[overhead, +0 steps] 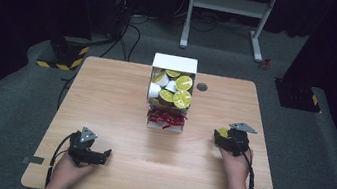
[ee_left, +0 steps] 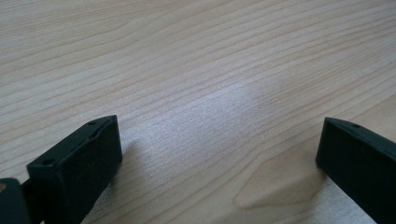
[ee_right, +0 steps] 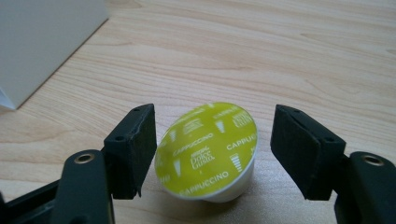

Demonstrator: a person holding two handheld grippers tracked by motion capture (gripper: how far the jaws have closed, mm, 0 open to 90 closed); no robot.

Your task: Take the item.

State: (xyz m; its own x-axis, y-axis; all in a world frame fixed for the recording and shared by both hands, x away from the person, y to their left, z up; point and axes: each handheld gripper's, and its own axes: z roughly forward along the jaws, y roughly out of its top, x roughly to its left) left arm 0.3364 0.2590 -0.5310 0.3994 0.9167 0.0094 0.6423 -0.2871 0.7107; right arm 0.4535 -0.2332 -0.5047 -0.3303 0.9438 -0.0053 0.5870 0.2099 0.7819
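A yellow-lidded cappuccino capsule (ee_right: 208, 149) rests on the wooden table, tilted, between the jaws of my right gripper (ee_right: 215, 123). The jaws stand apart: the left one is close against the capsule, the right one shows a gap. In the high view that capsule (overhead: 222, 132) sits at the right side of the table, just at the tip of my right gripper (overhead: 229, 140). My left gripper (overhead: 104, 156) lies low near the front left, pointing right. Its jaws are wide apart over bare wood (ee_left: 219, 140) with nothing between them.
A white box (overhead: 175, 63) with several yellow-lidded capsules (overhead: 184, 82) stands at the table's far middle, and a small holder of red packets (overhead: 166, 118) sits in front of it. A grey cable port (overhead: 202, 87) lies right of the box. The box's white wall (ee_right: 42, 42) shows at upper left.
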